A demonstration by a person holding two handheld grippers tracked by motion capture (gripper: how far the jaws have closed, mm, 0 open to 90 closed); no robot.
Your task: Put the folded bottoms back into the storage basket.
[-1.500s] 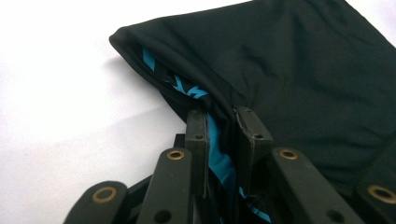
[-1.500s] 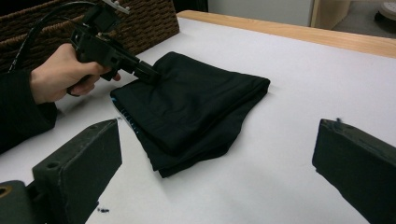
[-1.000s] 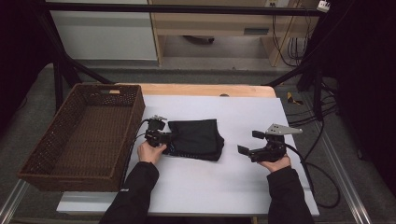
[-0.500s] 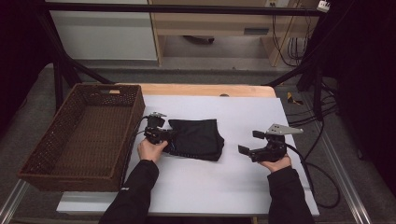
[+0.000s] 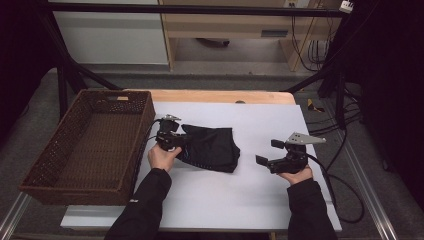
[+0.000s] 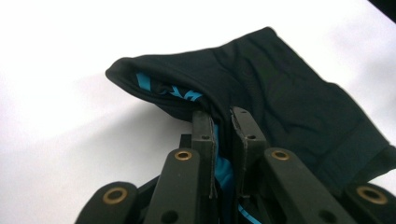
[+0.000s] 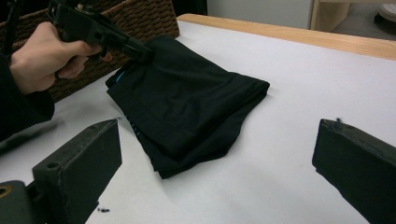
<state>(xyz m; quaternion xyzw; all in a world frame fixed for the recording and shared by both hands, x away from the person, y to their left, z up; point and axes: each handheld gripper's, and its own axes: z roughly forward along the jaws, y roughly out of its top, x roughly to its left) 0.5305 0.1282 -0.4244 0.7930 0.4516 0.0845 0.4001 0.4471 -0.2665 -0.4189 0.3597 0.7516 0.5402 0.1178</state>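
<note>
early going here: the folded black garment [image 5: 210, 147] lies on the bench [image 5: 280, 200] beside the wicker basket [image 5: 95, 145], which has nothing in it. my left gripper [image 6: 223, 119] is pinched nearly closed on the garment's lifted edge. my right gripper [image 7: 215, 154] hangs wide open, well apart, holding nothing

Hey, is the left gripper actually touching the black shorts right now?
Touching. In the left gripper view, the left gripper has its jaws closed on a raised fold of the black shorts.
</note>
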